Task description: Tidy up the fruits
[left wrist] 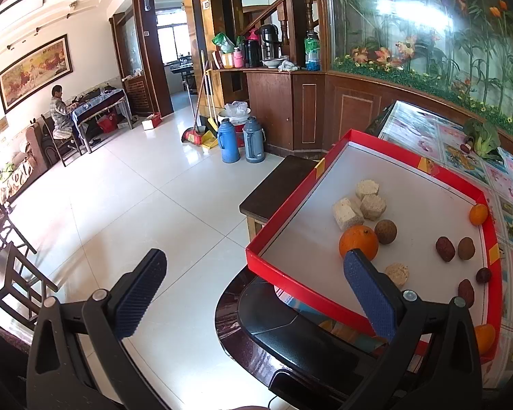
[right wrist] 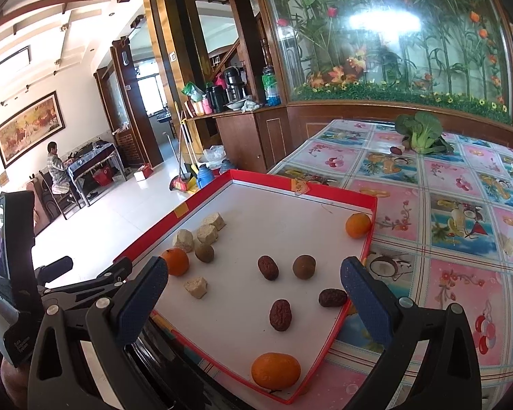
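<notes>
— So, what do my two cameras give you?

— Both my grippers are spread wide with nothing between the fingers. My left gripper [left wrist: 253, 294] hangs off the table edge, mostly over floor; only its right finger [left wrist: 367, 290] overlaps the tray [left wrist: 290, 275]. My right gripper [right wrist: 253, 300] sits over the tray's near side.

— Where's the fruit?

— All in the tray, on the white base. On the right view I count three oranges: one near the left wall [right wrist: 175, 261], one in the far right corner [right wrist: 358, 225], one at the near edge [right wrist: 275, 370]. Three dates [right wrist: 267, 267] and two brown round fruits [right wrist: 304, 266] lie scattered mid-tray, well apart from each other.

— And the left view?

— It shows the pale blocks [left wrist: 366, 201] closer up, clustered just beside the left orange, plus the stool [left wrist: 277, 184] below the tray's overhang and two flasks [left wrist: 241, 138] on the floor, which the right barely catches. The near orange is half hidden behind my finger there.

— Anything only the right shows?

— The tablecloth [right wrist: 444, 205] in full, the greens [right wrist: 419, 133] at its far end, and my left gripper's body at the frame's left.
</notes>
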The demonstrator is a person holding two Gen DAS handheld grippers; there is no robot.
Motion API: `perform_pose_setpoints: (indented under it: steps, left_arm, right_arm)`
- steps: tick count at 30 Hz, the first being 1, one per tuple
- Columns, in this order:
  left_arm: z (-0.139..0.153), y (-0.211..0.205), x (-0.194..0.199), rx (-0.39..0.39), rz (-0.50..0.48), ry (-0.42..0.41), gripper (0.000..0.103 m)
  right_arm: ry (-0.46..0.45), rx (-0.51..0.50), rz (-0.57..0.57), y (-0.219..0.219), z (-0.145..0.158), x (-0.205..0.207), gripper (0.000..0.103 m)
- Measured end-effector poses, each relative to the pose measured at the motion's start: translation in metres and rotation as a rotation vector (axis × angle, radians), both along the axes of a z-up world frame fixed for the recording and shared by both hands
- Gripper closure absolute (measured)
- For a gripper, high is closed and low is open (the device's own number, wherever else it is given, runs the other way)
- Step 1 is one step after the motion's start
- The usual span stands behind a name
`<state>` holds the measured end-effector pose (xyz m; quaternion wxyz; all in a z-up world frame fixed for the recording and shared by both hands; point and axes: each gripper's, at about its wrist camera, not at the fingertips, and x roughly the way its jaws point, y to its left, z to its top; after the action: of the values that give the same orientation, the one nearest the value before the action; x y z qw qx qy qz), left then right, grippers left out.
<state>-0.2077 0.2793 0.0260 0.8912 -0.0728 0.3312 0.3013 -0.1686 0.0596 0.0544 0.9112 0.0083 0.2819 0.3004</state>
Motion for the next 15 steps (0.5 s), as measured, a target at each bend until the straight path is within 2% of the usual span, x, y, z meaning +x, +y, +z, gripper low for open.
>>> perform_pose_setpoints:
  steps: [15]
  left_arm:
    - [-0.0036, 0.0002, -0.001, -0.005, -0.013, 0.003, 0.0]
  right_arm:
    - [0.008, -0.008, 0.005, 0.0015, -0.0023, 0.0, 0.002]
